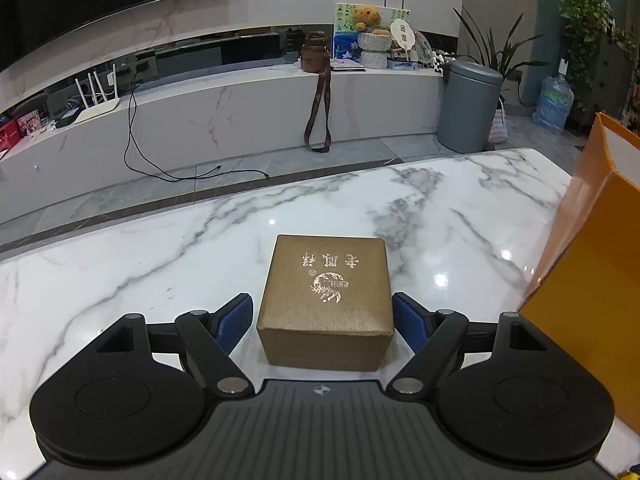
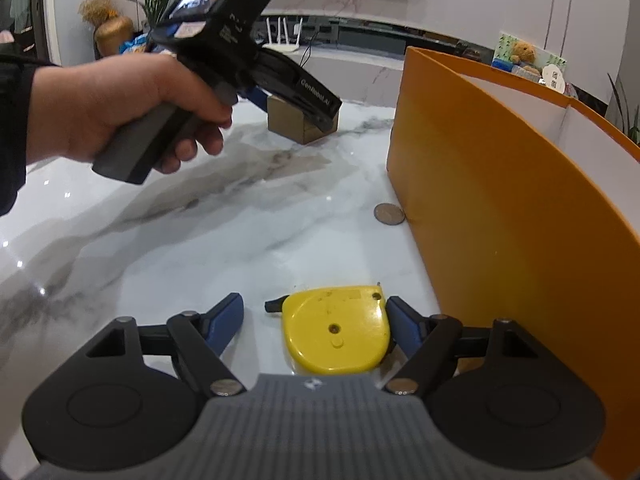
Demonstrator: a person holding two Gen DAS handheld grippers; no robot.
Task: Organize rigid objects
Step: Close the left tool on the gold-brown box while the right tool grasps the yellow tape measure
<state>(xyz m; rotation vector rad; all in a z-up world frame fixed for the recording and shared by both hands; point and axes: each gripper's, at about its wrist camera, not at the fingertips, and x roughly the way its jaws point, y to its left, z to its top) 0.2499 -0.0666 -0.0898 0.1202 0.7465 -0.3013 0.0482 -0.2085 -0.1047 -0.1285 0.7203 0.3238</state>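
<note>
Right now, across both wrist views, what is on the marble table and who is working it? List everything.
small box: one, gold-brown, on the table between the open left tongs, not gripped
tape measure: one, yellow, flat on the table between the open right tongs
big box: one, orange, open-topped, standing to the right
coin: one, dull silver, beside the big box's wall
table: one, white marble with grey veins
left tongs: blue pads, open
right tongs: blue pads, open
hand: one, holding the left tool
</note>
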